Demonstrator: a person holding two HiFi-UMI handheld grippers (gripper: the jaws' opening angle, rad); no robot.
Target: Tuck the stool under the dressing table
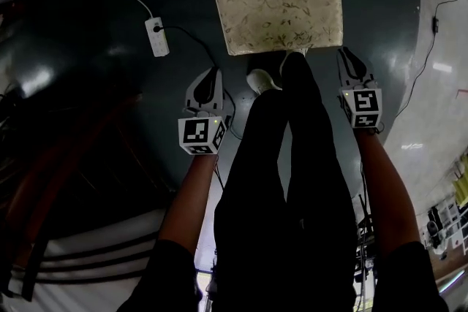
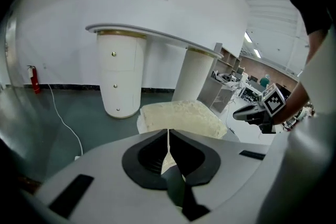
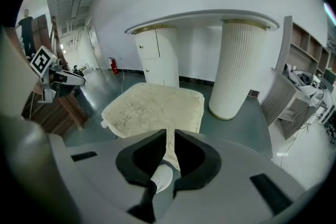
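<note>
The stool, with a cream patterned cushion, stands on the dark floor just ahead of my feet. The left gripper hangs short of its near left corner, and the right gripper is beside its near right corner. Neither touches it. In the left gripper view the jaws are shut and empty, with the stool ahead and the white dressing table on two pedestals beyond. The right gripper view shows its jaws shut and empty, above the stool and facing the dressing table.
A white power strip and its cable lie on the floor left of the stool. My legs and white shoe stand between the grippers. A fire extinguisher stands by the wall, a wooden cabinet at left, and shelves at right.
</note>
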